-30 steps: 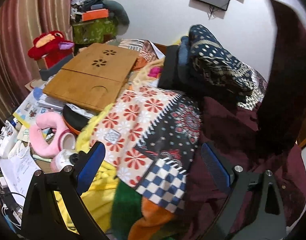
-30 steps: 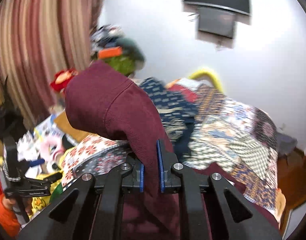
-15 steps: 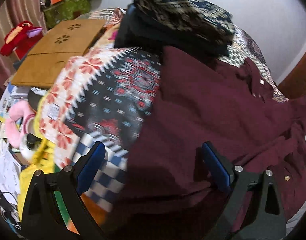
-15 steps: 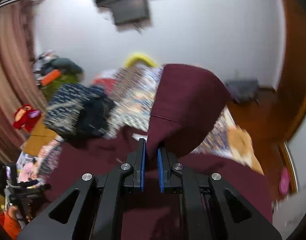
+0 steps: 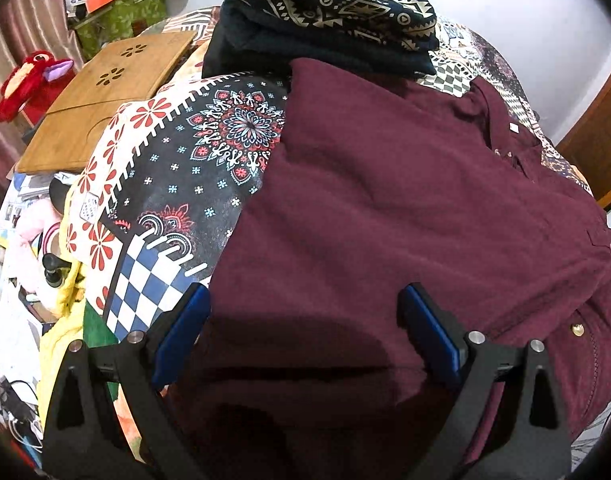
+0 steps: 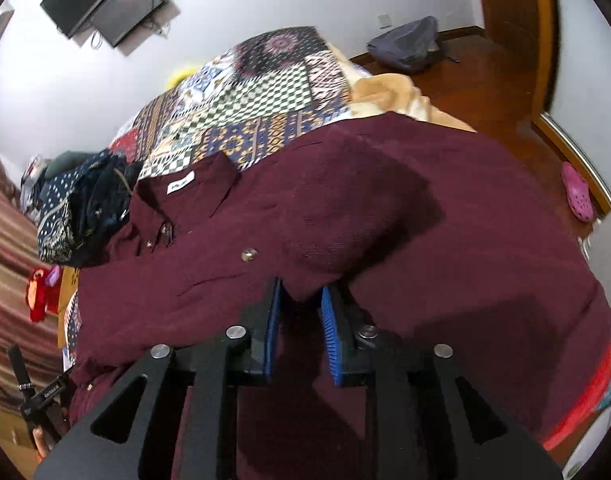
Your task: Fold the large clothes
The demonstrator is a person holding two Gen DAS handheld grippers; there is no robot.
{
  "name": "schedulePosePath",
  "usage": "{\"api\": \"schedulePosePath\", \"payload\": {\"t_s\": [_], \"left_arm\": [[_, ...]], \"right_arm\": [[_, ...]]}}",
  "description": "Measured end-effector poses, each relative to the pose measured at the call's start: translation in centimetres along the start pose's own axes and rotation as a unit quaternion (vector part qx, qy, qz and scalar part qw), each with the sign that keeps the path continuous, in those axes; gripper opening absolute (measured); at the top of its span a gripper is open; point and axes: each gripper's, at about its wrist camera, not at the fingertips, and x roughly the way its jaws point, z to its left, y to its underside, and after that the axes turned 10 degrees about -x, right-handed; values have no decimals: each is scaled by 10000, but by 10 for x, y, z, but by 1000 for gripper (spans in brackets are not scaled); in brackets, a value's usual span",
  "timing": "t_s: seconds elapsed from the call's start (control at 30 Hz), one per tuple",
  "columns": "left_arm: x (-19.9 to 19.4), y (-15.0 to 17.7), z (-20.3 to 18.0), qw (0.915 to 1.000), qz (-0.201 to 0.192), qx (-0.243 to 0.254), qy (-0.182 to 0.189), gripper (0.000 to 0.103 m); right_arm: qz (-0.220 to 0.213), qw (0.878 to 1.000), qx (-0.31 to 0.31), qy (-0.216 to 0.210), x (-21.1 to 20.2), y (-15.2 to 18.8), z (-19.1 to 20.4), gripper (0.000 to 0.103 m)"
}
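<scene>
The maroon shirt [image 5: 405,208] lies spread across the patchwork bedspread [image 5: 193,168], collar and white neck label on the side farthest from both pairs of jaws, metal snaps showing along its front. In the right wrist view the same shirt [image 6: 385,208] fills the space ahead of the right gripper [image 6: 301,300]; a fold of the maroon cloth sits between its blue pads, which stand only a little apart, so the jaws are nearly closed around that fold, though whether they actually press it cannot be told. The left gripper [image 5: 305,312] hangs over the near hem with its jaws spread wide, holding nothing; the shirt's edge runs between them and just beyond the left one.

Beyond the shirt, past the jaws' tips, a stack of folded clothes [image 5: 329,12] in navy print rests on the bedspread [image 6: 245,100]. Off to the left of the left jaws lie a wooden lap tray [image 5: 105,96] and a red plush toy [image 5: 29,80]. To the right of the right jaws, a pink clog [image 6: 577,192] sits on the wooden floor [image 6: 493,92].
</scene>
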Motion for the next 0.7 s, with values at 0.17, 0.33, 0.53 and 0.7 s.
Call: {"api": "schedulePosePath", "payload": {"t_s": [0.17, 0.33, 0.53, 0.7], "left_arm": [[-5, 1, -5, 10000, -42, 36, -12, 97], [-14, 4, -19, 9997, -113, 182, 87, 97], [-24, 12, -47, 9982, -147, 506, 302, 97], [-32, 25, -72, 9947, -191, 920, 409, 97]], "right_arm": [[-4, 9986, 47, 528, -19, 1, -17, 27], [-408, 9972, 276, 554, -39, -8, -24, 53], [-527, 9963, -67, 682, -24, -39, -4, 70], [-119, 9943, -220, 1032, 11, -40, -5, 70]]}}
